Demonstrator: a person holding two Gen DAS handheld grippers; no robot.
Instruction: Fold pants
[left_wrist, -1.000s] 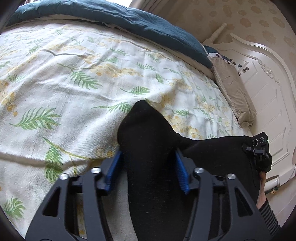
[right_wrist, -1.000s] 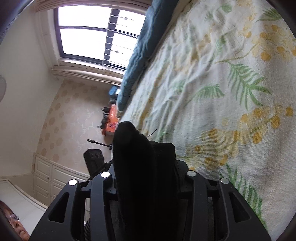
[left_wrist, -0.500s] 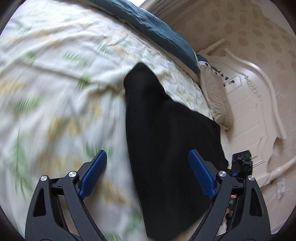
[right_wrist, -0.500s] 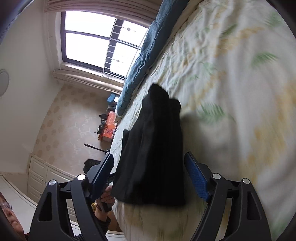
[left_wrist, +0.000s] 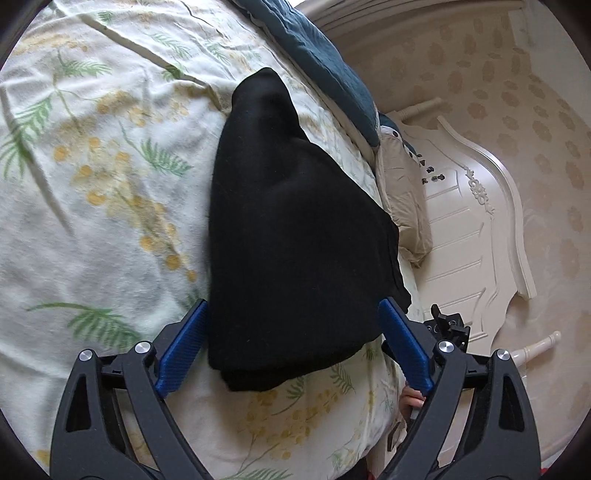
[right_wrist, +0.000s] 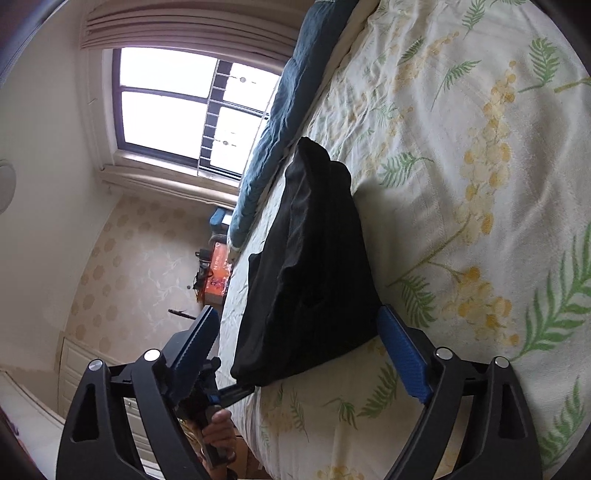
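Bare bedspread (left_wrist: 92, 192) lies left of the pants (left_wrist: 295, 240); pillow (left_wrist: 404, 206) crowds their right.

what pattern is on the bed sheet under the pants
Cream bed sheet with green fern leaves and yellow flower sprigs; clearest in the left wrist view.

Left wrist view: looks down and forward, close above the folded black fabric pants (left_wrist: 295, 229), toward the white carved wooden headboard (left_wrist: 480, 206).
Right wrist view: rolled sideways, close, facing along the pale fern-print bedspread (right_wrist: 461, 184) toward the dark-framed window (right_wrist: 177, 107).
Shared: pants, bedspread, rumpled teal quilt (left_wrist: 325, 62).
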